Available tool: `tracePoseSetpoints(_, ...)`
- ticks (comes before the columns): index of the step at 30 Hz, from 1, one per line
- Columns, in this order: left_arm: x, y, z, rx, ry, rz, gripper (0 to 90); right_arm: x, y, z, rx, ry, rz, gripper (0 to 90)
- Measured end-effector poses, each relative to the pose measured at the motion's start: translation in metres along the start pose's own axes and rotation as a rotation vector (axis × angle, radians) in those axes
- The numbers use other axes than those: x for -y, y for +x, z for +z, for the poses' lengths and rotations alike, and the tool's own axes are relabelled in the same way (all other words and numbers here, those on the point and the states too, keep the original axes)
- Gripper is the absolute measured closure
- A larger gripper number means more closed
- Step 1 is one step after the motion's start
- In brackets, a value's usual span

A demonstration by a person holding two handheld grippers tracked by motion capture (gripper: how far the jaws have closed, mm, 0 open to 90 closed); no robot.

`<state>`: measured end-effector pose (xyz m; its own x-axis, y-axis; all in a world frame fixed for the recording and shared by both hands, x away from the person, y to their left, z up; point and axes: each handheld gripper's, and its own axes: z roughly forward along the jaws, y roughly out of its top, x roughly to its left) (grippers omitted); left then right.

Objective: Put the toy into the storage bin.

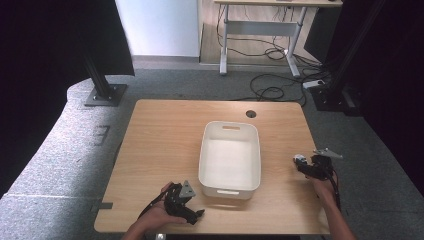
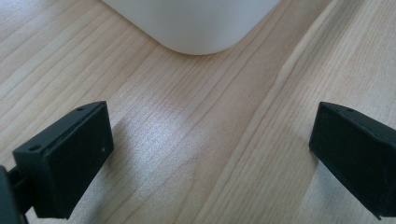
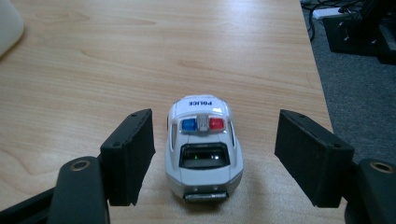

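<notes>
A small white toy police car [image 3: 203,147] with blue and red roof lights stands on the wooden table [image 3: 140,56], between the jaws of my right gripper [image 3: 215,156], which is open and not touching it. In the high view that car [image 1: 300,160] sits near the table's right edge, just ahead of the right gripper [image 1: 311,167]. My left gripper [image 1: 192,212] rests low at the front left of the table, open, with bare wood between its jaws [image 2: 210,154]. A white plastic bin [image 1: 230,157] stands empty in the middle; its rounded corner [image 2: 196,28] lies just ahead of the left gripper.
The table's right edge [image 3: 317,79] drops to grey carpet close beside the car. A round cable hole [image 1: 251,114] lies at the table's back. Black stands, cables and a desk frame are on the floor beyond.
</notes>
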<state>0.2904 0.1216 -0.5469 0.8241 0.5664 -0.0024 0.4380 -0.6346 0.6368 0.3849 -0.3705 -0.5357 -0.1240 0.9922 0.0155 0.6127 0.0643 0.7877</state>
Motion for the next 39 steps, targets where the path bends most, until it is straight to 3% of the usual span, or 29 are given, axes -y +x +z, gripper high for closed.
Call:
tracePoseSetpoints(6,0.000,0.000,0.000,0.000,-0.002,-0.001,0.1,-0.003,-0.001,0.006,-0.012,0.010,0.033,29.2)
tracePoseSetpoints(17,0.000,0.000,0.000,-0.002,-0.003,-0.003,0.1,-0.009,0.006,0.016,0.012,0.032,0.023,33.5)
tracePoseSetpoints(24,0.000,0.000,0.000,-0.003,-0.002,-0.004,0.1,-0.007,0.002,0.018,0.017,0.062,0.037,33.4)
tracePoseSetpoints(32,0.000,-0.001,0.000,-0.004,-0.002,-0.005,0.1,-0.004,0.003,0.025,0.030,0.105,0.013,33.5)
tracePoseSetpoints(39,0.000,-0.001,0.000,-0.005,-0.002,-0.006,0.1,-0.004,0.005,0.024,0.014,0.107,0.012,45.5)
